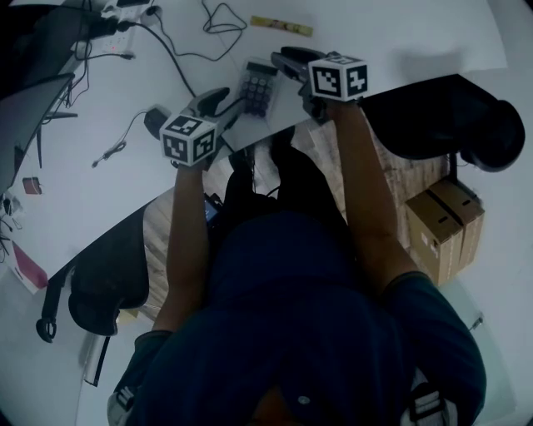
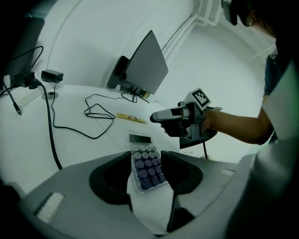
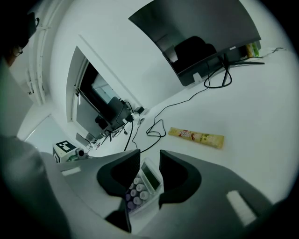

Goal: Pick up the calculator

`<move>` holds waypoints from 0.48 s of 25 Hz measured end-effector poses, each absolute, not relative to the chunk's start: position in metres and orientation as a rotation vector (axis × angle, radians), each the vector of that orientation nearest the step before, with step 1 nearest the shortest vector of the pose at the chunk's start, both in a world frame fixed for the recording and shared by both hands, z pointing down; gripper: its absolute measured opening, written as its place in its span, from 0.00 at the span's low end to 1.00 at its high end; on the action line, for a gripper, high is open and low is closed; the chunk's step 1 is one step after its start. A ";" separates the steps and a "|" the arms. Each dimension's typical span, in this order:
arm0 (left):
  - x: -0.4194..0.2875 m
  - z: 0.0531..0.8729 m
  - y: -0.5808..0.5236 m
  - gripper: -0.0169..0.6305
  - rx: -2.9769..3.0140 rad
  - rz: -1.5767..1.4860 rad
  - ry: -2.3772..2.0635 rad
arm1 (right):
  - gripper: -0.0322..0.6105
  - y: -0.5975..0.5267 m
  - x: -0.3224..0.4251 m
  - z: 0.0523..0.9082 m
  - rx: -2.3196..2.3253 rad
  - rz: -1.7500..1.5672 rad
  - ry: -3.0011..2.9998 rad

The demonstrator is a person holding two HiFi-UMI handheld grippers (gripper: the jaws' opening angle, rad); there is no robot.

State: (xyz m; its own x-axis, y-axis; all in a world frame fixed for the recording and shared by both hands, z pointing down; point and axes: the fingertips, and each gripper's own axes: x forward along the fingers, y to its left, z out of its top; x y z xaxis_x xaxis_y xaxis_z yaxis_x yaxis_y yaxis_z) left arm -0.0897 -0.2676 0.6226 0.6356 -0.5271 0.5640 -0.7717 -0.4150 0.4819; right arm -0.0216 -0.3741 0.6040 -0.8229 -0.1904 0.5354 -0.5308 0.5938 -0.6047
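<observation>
On the white table, the calculator lies ungripped as we aim our left claw and right claw at it, jaws apart; gripping and lifting remain.

One calculator, one yellow packet and two claws, the left claw and the right claw.

Bare desk round calculator; cable, packet well beyond, seemingly no obstacle.

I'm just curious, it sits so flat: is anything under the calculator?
Only the white table shows around the calculator, which lies flat on it. Whatever its body covers cannot be seen.
</observation>
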 end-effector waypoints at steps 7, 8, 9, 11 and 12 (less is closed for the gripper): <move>-0.084 0.638 -0.260 0.38 2.091 0.456 -0.984 | 0.24 -0.366 -0.026 0.633 0.468 1.102 -2.359; -0.083 0.640 -0.259 0.38 2.088 0.461 -0.976 | 0.25 -0.365 -0.027 0.637 0.455 1.096 -2.351; -0.082 0.643 -0.258 0.39 2.083 0.469 -0.968 | 0.25 -0.364 -0.027 0.640 0.441 1.091 -2.343; -0.081 0.649 -0.254 0.40 2.074 0.498 -0.953 | 0.25 -0.361 -0.028 0.646 0.416 1.083 -2.328; -0.080 0.652 -0.253 0.40 2.070 0.518 -0.946 | 0.25 -0.359 -0.028 0.649 0.403 1.079 -2.321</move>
State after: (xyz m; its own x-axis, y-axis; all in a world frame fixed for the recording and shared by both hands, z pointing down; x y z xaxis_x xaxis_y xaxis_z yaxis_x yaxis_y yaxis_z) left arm -0.0798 -0.2526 0.6519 0.6391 -0.4472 0.6258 -0.7681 -0.4138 0.4887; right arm -0.0283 -0.3592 0.6487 -0.8076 -0.0404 0.5883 -0.4757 0.6342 -0.6095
